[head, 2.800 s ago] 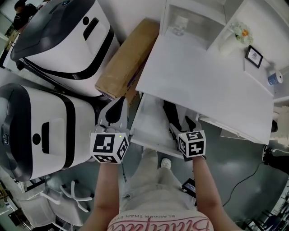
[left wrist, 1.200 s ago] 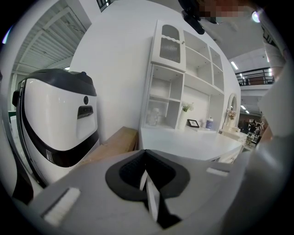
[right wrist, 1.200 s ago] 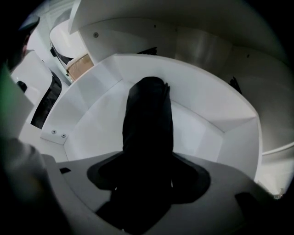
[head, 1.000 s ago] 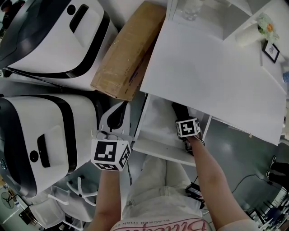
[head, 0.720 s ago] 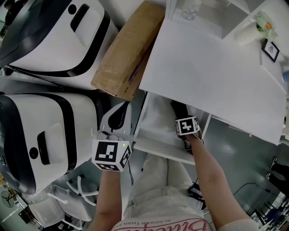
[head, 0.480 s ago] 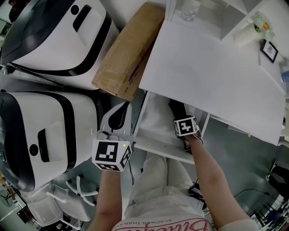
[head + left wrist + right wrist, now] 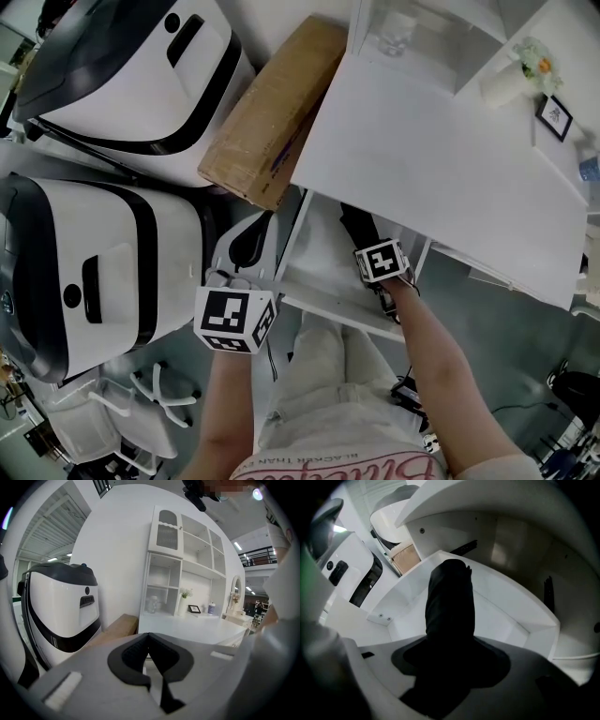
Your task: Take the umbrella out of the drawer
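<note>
OK, the right gripper (image 7: 450, 651) has its jaws clamped on the near end of the black folded umbrella (image 7: 450, 597), which runs away from the camera up the middle of the right gripper view. The left gripper (image 7: 149, 639) has its pads pressed together with nothing between them. It sits at lower left of the head view, beside the drawer (image 7: 319, 267) and not touching it.

Progress, my read: the drawer stands open and the grasp is made, so roughly halfway. What's left is the lift and the pull-back clear of the drawer front. The umbrella is inside the drawer in both views, with its far end under the overhang of the white desk top (image 7: 441, 150). I can't tell whether it's off the drawer floor or resting on it.

View differences: the head view gives me layout only. The right marker cube (image 7: 380, 262) covers the jaws there, so I can't read the grip, and the umbrella is a dark sliver above the cube near frame centre. The right gripper view shows the grip, bare white drawer floor on both sides of the umbrella, and the desk's underside at the top of the frame. The left gripper view sees neither drawer nor umbrella. It looks over the desk top to a white shelf unit (image 7: 183, 569) at upper centre, with a white-and-black machine (image 7: 61, 606) at left and a cardboard box (image 7: 119, 623) between them.
</note>
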Demonstrator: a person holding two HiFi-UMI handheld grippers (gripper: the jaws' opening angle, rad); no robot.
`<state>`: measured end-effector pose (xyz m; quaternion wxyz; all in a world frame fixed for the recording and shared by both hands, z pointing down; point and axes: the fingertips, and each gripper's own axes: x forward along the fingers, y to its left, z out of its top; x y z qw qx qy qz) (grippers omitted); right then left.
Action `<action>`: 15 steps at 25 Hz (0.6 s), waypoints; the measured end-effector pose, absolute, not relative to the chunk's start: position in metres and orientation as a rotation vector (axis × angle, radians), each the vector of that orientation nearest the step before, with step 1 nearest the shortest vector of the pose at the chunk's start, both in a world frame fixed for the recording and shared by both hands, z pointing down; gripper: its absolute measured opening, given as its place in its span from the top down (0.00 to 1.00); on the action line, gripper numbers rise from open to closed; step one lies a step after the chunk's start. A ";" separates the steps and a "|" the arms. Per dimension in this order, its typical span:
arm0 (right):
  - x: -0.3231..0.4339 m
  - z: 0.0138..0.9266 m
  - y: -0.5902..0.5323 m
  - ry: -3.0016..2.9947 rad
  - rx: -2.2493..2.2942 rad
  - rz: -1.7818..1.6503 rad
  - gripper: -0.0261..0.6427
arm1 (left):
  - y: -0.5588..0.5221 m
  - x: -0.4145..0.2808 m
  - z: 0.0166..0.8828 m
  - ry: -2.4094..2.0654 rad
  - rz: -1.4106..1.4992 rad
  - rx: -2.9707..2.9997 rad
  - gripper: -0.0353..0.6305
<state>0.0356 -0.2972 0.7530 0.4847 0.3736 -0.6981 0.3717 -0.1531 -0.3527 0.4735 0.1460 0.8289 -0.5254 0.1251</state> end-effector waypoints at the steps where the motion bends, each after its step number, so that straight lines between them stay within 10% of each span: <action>1: 0.034 0.751 -0.297 -1.704 0.899 0.898 0.57 | -0.352 -0.153 0.472 -1.517 0.355 2.386 0.93; 15: 0.014 0.711 -0.286 -1.763 0.700 0.765 0.57 | -0.344 -0.166 0.437 -1.611 0.279 2.360 0.93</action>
